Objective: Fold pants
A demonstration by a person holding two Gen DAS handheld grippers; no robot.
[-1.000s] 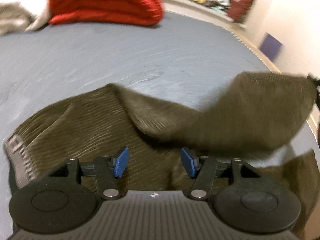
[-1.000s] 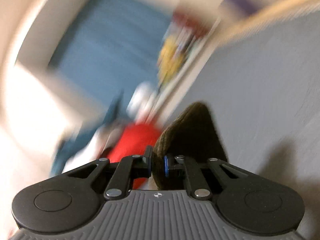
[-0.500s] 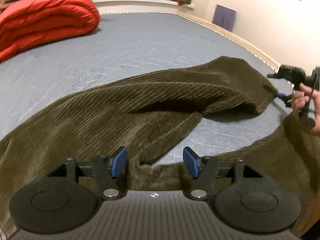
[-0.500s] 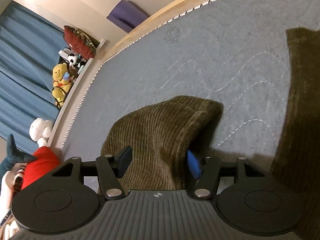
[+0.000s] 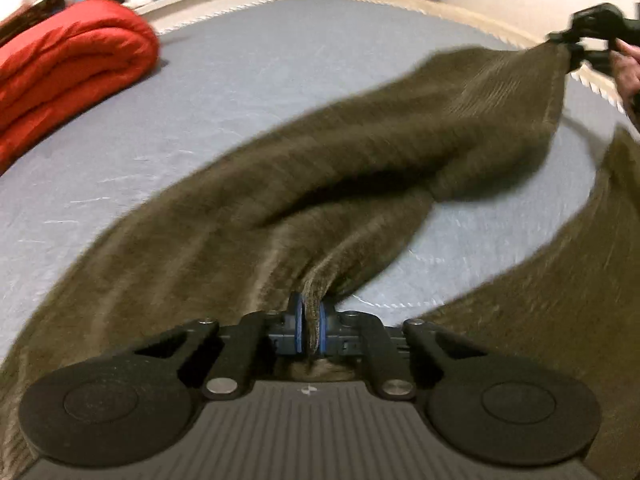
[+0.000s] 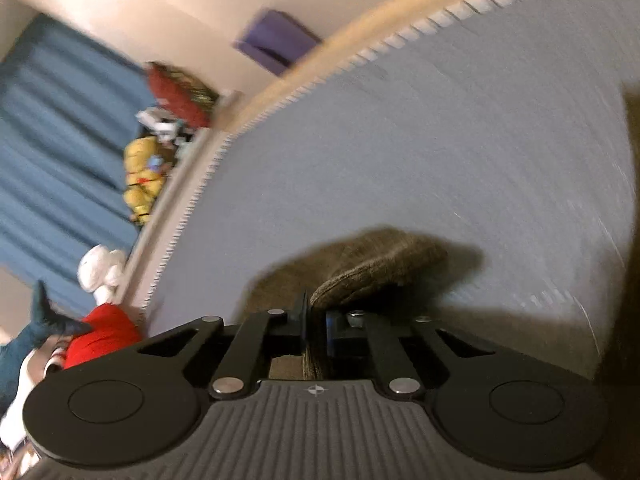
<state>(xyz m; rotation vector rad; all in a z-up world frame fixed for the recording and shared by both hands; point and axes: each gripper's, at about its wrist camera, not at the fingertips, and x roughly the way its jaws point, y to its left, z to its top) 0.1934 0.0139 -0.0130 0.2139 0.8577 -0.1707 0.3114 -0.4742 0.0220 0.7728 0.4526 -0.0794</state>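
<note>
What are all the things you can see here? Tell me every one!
Olive-brown corduroy pants: one, stretched above the bed between both tongs.
Grey-blue quilted bed cover: one, under everything.
Folded red blanket: one, far left on the bed.
Yellow plush toy: one, on the ledge past the bed.
White plush toy: one, same ledge.
Blue curtain: one, behind the toys.
Purple square: one, on the wall.
Left tongs: black, pinching pants.
Right tongs: black, pinching pants.

A grey quilted bed [image 5: 248, 92] with a white-trimmed edge is partly covered by olive corduroy pants [image 5: 168, 264], and a folded red blanket [image 5: 68, 68] is laid at its far left.
</note>
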